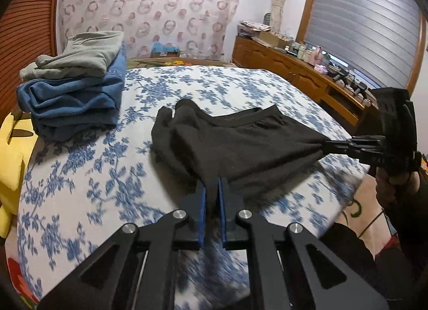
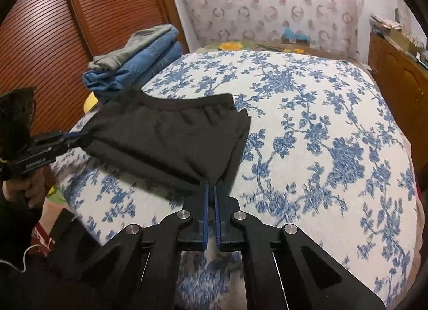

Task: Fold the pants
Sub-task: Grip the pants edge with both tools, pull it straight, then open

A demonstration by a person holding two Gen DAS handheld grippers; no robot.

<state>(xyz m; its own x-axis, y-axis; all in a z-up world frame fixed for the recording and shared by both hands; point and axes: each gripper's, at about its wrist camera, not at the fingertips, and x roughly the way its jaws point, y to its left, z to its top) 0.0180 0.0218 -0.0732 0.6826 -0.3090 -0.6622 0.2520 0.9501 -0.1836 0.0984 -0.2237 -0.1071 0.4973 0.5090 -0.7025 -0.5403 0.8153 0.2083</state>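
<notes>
- Left wrist view: the left gripper (image 1: 212, 184) has its jaws pinched on a near corner of the black pants (image 1: 227, 144), the cloth caught between the blue pads.
- The pants are stretched over the bed (image 1: 93, 176), which is covered in a blue-flowered spread, with the elastic waistband on the far side and a bunched end toward the left.
- At the right edge the right gripper (image 1: 325, 145) pinches the other near corner; a hand (image 1: 396, 184) holds its grip.
- A stack of folded clothes (image 1: 75, 96), grey on top of blue denim, sits on the bed's far left, apart from the pants. A yellow cushion (image 1: 10, 160) lies at the left edge.
- Right wrist view: the right gripper (image 2: 211, 185) has its jaws pressed together on a corner of the black pants (image 2: 165, 138).
- The left gripper (image 2: 80, 137) grips the opposite corner at the left, so the near edge runs taut between the two.
- The folded stack (image 2: 133, 69) lies beyond the pants by the slatted wooden door (image 2: 48, 42).
</notes>
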